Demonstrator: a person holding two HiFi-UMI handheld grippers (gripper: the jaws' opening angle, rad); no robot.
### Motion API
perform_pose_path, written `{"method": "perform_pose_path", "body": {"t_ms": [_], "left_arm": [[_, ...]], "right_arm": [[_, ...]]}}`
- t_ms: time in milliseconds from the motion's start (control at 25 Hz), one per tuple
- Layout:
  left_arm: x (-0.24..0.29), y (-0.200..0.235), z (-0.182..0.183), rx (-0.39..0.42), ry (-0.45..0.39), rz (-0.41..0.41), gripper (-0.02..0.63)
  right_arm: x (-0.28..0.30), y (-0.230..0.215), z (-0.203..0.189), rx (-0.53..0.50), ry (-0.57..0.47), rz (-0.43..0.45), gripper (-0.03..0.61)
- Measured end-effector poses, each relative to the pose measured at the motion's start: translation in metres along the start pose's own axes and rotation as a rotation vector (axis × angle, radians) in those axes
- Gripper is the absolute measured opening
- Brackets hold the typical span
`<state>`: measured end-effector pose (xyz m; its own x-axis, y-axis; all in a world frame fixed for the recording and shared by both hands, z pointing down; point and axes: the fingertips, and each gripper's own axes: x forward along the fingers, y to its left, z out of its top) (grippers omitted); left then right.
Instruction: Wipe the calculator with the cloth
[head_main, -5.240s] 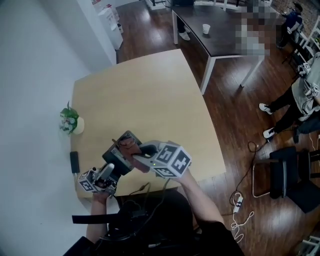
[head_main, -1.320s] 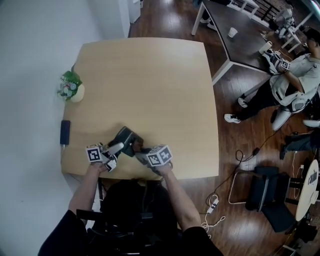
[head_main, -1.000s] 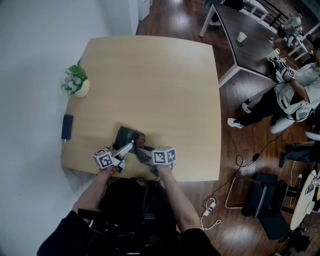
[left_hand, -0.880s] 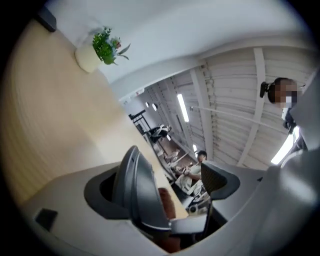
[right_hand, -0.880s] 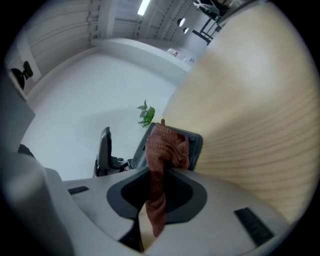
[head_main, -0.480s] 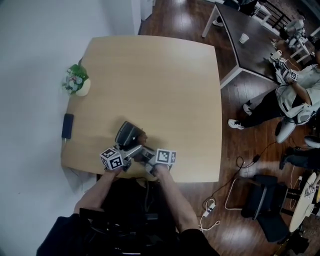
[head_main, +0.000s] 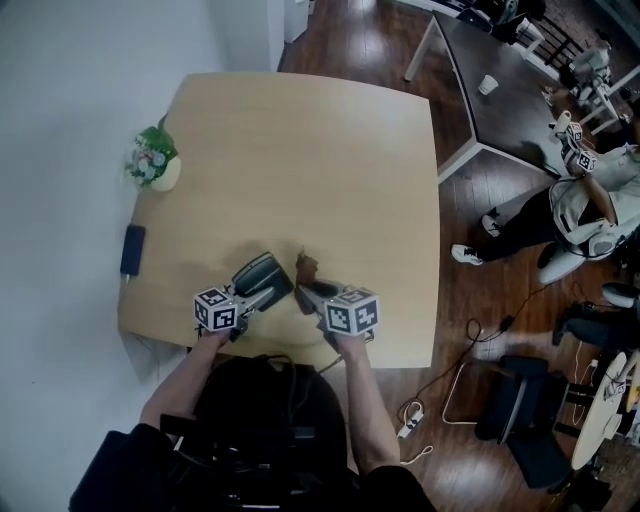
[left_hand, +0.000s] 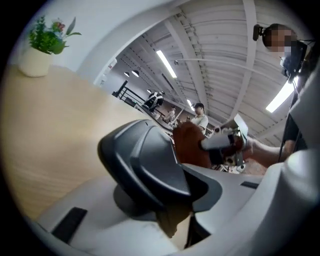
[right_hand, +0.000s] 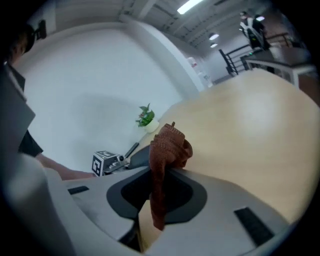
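The dark grey calculator (head_main: 262, 274) lies near the table's front edge, and it fills the left gripper view (left_hand: 145, 162). My left gripper (head_main: 260, 294) has just been closing its jaws, with the calculator's near end between them. They now grip it. The brown-red cloth (head_main: 305, 267) hangs bunched from my right gripper (head_main: 312, 290), which is shut on it. That gripper is lifted a little to the right of the calculator. In the right gripper view the cloth (right_hand: 167, 147) stands up from the jaws. The left gripper's marker cube (right_hand: 103, 162) shows beyond it.
A small potted plant (head_main: 153, 164) stands at the table's left edge, with a flat black device (head_main: 131, 250) nearer along that edge. The wooden table (head_main: 330, 160) stretches away ahead. A dark table (head_main: 500, 100) and seated people are at the far right. A white wall runs along the left.
The right gripper has lifted the cloth off the calculator, up and to the right. The left gripper's jaws have closed on the calculator's near end.
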<state>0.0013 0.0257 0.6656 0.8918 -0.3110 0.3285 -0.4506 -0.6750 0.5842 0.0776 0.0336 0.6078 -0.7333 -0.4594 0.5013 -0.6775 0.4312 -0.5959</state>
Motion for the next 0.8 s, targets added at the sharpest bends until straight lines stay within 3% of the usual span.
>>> {"method": "perform_pose_path", "body": {"t_ms": [80, 200, 320, 520, 680, 800], "left_arm": [[0.003, -0.011, -0.003, 0.069, 0.081, -0.013, 0.127], [0.007, -0.029, -0.006, 0.215, 0.201, -0.023, 0.127], [0.009, -0.049, -0.002, 0.338, 0.266, -0.04, 0.123], [0.008, -0.07, 0.004, 0.406, 0.257, -0.069, 0.12], [0.004, -0.076, 0.005, 0.378, 0.225, -0.089, 0.12], [0.004, -0.082, 0.008, 0.327, 0.192, -0.112, 0.12]], "right_arm": [[0.004, 0.043, 0.024, -0.123, 0.026, 0.068, 0.06], [0.02, 0.111, 0.044, -0.229, 0.067, 0.183, 0.06], [0.041, 0.14, 0.035, -0.329, 0.166, 0.194, 0.06], [0.032, 0.11, 0.027, -0.411, 0.214, 0.073, 0.064], [0.007, 0.073, 0.031, -0.414, 0.185, -0.007, 0.064], [-0.022, 0.021, 0.025, -0.404, 0.19, -0.146, 0.064]]}}
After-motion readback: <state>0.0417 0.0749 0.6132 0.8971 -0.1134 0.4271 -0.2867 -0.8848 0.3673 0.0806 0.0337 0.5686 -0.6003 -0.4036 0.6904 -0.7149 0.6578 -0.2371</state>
